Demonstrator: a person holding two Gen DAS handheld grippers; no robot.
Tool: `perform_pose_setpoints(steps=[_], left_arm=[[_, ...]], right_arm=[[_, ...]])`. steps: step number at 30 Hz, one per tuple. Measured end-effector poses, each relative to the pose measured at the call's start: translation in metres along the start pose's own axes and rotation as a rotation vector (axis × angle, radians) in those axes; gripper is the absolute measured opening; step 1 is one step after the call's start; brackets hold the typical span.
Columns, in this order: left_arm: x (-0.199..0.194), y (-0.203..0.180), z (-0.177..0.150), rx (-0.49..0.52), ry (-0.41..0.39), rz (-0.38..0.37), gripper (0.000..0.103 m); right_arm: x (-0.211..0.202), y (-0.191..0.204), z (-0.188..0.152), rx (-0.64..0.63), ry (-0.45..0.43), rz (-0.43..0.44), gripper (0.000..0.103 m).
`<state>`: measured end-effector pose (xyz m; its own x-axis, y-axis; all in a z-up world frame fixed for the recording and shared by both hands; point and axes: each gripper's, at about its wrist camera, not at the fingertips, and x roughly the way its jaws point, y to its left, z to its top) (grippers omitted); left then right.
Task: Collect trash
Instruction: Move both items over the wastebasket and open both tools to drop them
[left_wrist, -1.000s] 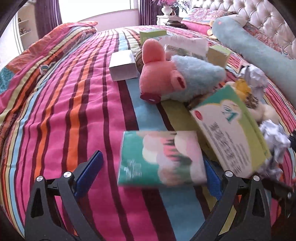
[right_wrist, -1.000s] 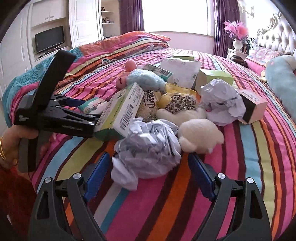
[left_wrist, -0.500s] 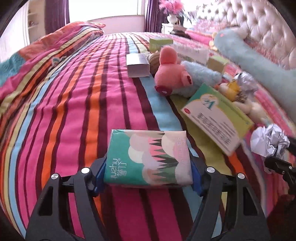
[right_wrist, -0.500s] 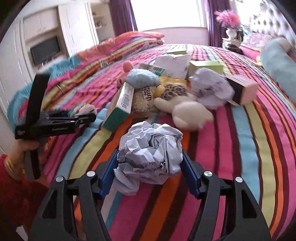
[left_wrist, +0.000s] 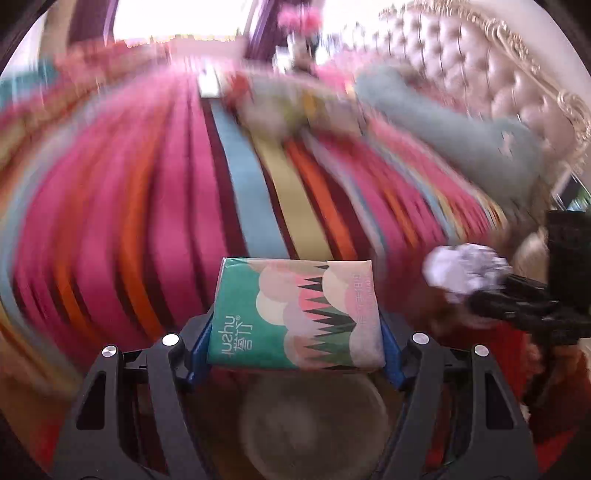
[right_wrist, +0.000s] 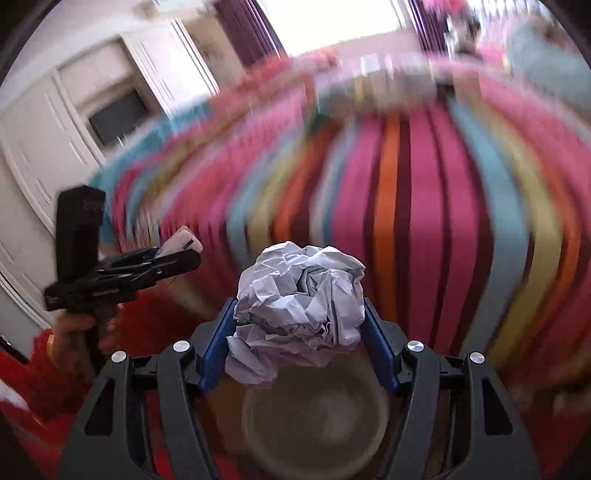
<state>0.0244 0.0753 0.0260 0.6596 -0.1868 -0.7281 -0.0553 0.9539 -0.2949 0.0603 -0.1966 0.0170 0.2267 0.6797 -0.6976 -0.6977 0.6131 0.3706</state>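
Observation:
My left gripper (left_wrist: 295, 332) is shut on a green tissue pack (left_wrist: 295, 314) with a pink and white cloud print, held flat between the blue pads. My right gripper (right_wrist: 299, 332) is shut on a crumpled ball of white paper (right_wrist: 301, 302). Below each gripper a round grey bin opening (left_wrist: 314, 424) (right_wrist: 316, 417) shows, blurred. The right gripper with its paper ball (left_wrist: 465, 273) appears at the right of the left wrist view. In the right wrist view the left gripper (right_wrist: 177, 258) appears at the left, with a hand (right_wrist: 77, 325) on its handle.
The striped bedspread (left_wrist: 155, 192) (right_wrist: 424, 206) fills both views, smeared by motion. A blurred pile of toys and boxes (left_wrist: 280, 99) lies far back on the bed. A long teal plush (left_wrist: 461, 133) and a tufted headboard (left_wrist: 480, 62) are at right. White cabinets with a television (right_wrist: 118, 114) stand left.
Both grippers closed, the left on the tissue pack and the right on the paper ball, then pulled back from the pile on the bed to above a round bin.

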Motion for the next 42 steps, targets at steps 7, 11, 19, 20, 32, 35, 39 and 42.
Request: perform_pose_setpoints(steps=[7,11,19,20,32,35,39,42], left_arm=[[0.104,-0.024,-0.119,-0.009,0.407,0.048,0.069],[0.123,-0.038,-0.126,0.075,0.475,0.058,0.069],[0.126,-0.039,-0.129,0.097,0.494,0.105,0.089],[0.125,-0.036,-0.128,0.092,0.481,0.115,0.092],[0.122,-0.024,-0.129,0.039,0.461,0.116,0.096],[0.124,-0.021,-0.130,0.028,0.468,0.117,0.096],[0.128,-0.020,-0.131,0.021,0.478,0.116,0.096],[0.129,-0.018,-0.131,0.009,0.483,0.109,0.096]], right_arm=[[0.092,-0.010,-0.104,0.059,0.329,-0.124,0.062],[0.106,-0.009,-0.107,0.054,0.367,-0.119,0.062],[0.100,-0.012,-0.105,0.052,0.351,-0.120,0.083],[0.099,-0.012,-0.104,0.057,0.344,-0.129,0.085],[0.093,-0.031,-0.105,0.140,0.309,-0.176,0.087],[0.094,-0.033,-0.105,0.148,0.312,-0.177,0.087],[0.096,-0.034,-0.106,0.153,0.319,-0.182,0.087],[0.096,-0.035,-0.106,0.152,0.318,-0.182,0.087]])
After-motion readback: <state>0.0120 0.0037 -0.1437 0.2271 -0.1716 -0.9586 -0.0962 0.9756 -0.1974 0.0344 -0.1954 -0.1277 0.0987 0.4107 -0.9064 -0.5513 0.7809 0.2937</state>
